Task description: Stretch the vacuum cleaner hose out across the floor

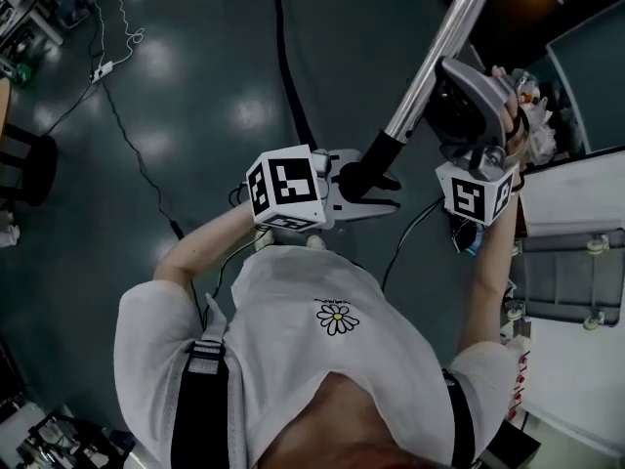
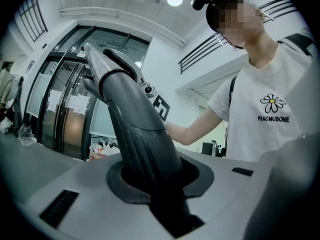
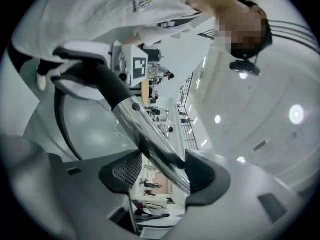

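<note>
In the head view the vacuum's chrome tube (image 1: 444,37) slants up to the top right, and its black lower end (image 1: 376,164) sits in front of me. My left gripper (image 1: 379,189) is shut on that black end, which fills the left gripper view as a dark grey stem (image 2: 137,134) wedged between the jaws of the left gripper (image 2: 155,184). My right gripper (image 1: 437,91) stands open around the tube (image 3: 145,134): the tube lies against one pad (image 3: 210,176), with a gap to the other pad. A black line (image 1: 285,62), hose or cord, runs away over the floor.
Thin cables (image 1: 132,149) and a white power strip (image 1: 103,69) lie on the dark floor at the left. A black stool (image 1: 24,164) stands at the left edge. White furniture (image 1: 576,203) lines the right side, close to my right arm.
</note>
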### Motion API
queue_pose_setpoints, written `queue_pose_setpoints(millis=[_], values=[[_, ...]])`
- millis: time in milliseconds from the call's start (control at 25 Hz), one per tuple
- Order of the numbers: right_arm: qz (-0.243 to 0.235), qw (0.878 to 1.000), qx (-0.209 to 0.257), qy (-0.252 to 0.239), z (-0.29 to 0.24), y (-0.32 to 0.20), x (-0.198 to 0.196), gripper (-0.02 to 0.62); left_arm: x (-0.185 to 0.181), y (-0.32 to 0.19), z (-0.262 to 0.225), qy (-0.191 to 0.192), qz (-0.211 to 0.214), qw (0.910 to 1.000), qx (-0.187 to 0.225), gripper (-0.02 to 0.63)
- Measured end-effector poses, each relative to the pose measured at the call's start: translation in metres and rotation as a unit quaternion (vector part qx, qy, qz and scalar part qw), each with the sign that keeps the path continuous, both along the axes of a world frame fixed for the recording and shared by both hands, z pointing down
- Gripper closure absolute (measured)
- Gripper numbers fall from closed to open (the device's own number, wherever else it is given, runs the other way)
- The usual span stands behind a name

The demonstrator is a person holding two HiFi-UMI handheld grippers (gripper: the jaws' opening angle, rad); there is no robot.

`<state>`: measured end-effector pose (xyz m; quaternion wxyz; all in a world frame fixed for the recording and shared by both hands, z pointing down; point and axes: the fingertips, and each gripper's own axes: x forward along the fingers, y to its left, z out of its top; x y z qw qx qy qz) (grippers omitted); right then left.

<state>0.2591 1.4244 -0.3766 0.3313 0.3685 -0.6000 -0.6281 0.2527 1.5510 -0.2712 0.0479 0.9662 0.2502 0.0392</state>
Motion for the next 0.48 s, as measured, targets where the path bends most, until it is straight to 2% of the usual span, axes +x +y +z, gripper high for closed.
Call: queue_pose_setpoints(millis=[120,240,280,320,360,400,440,480], values=[[0.03,0.997,-0.06,-0.029,0.012,0.012,0.042,0.328,0.034,0.01,0.011,-0.014,0.001,0.9999,-0.003,0.509],[0.088,0.991,-0.096,-0.012,0.022,0.008,0.064,0.328,0.044,0.01,0.018,-0.024,0.008,0.9993,-0.027,0.509],[0.113,0.988,-0.096,-0.034,0.014,0.011,0.081,0.33,0.043,0.011,0.022,-0.029,0.008,0.9991,-0.03,0.509],[0.135,0.982,-0.091,-0.092,-0.005,0.017,0.107,0.33,0.042,0.012,0.027,-0.036,0.005,0.9989,-0.03,0.509],[0.146,0.967,-0.085,-0.19,-0.032,0.027,0.139,0.33,0.041,0.011,0.033,-0.045,-0.004,0.9986,-0.028,0.509],[0.135,0.938,-0.079,-0.31,-0.064,0.04,0.171,0.33,0.04,0.008,0.039,-0.054,-0.017,0.9981,-0.024,0.509],[0.099,0.894,-0.078,-0.43,-0.093,0.053,0.195,0.33,0.04,0.002,0.044,-0.061,-0.031,0.9975,-0.02,0.509],[0.037,0.842,-0.088,-0.531,-0.116,0.064,0.205,0.33,0.039,-0.005,0.048,-0.063,-0.044,0.9968,-0.02,0.509]])
